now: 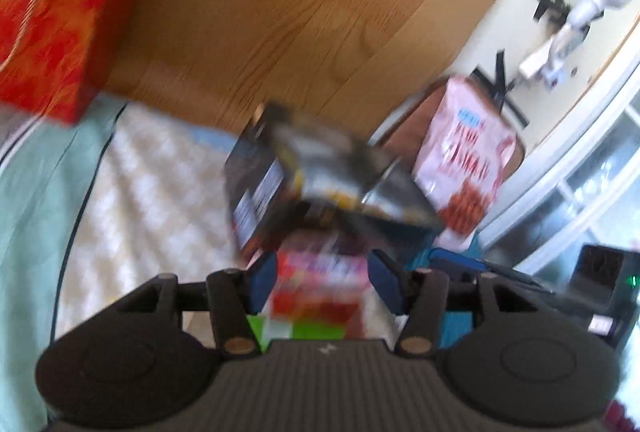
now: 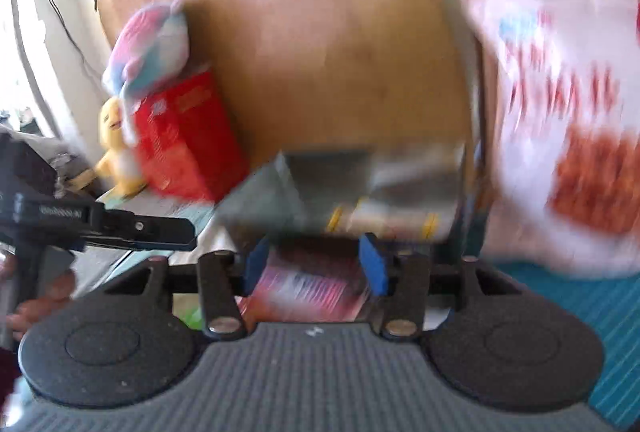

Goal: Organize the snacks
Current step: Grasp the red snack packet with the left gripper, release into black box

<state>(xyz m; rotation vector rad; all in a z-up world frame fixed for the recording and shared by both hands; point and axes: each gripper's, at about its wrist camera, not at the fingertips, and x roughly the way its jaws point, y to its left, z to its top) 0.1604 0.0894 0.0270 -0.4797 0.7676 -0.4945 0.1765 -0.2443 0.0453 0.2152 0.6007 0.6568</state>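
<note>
- Left gripper [image 1: 322,282]: blue pads [image 1: 265,282] stand either side of a small red snack pack [image 1: 320,286]; blur hides whether they press it, so the grip cannot be told.
- Right gripper [image 2: 316,268]: its pads [image 2: 374,264] flank a red-and-pink packet [image 2: 308,288] in the same way; contact again cannot be told.
- Just beyond both sets of tips, at 12 o'clock, a dark box [image 1: 316,180] lies tilted on the checked cloth [image 1: 160,192].
- At 2 o'clock of the left gripper, a pink bag [image 1: 464,156] stands upright beside the dark box.
- At 10 o'clock, a red box [image 1: 52,20] stands against the wooden board [image 1: 300,4].
- In the right wrist view, a yellow toy [image 2: 116,148] sits beside that red box.
</note>
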